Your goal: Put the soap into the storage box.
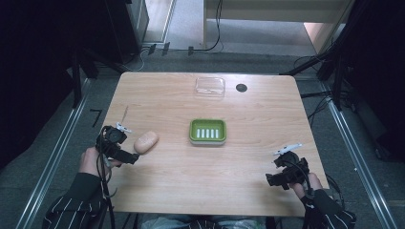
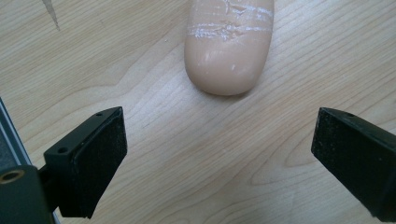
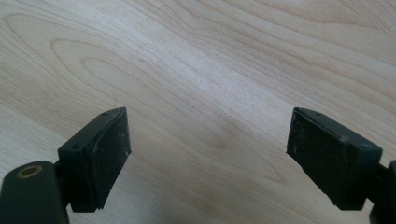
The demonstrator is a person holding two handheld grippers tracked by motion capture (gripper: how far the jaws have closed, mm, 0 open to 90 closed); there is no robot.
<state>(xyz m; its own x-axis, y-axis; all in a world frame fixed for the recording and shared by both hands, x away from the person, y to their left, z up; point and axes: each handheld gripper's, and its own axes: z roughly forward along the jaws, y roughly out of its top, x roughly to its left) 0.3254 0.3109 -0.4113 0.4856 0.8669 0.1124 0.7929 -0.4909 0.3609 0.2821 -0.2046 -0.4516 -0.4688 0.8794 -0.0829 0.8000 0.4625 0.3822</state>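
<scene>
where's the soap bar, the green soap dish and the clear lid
soap bar [image 1: 145,141], high view, middle of its top.
green soap dish [image 1: 193,131], high view, left rim.
clear lid [image 1: 209,87], high view, centre of its top face.

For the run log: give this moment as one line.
left gripper: open, soap bar ahead | right gripper: open, empty | green dish: mid-table

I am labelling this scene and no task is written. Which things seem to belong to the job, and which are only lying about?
Likely belonging to the job (a judgement):
- peach-coloured oval bar of soap, just ahead of the open left gripper
- green rectangular soap dish with white slotted insert
- clear plastic lid

Just there:
- black round grommet in the wooden table
- floor cables
</scene>
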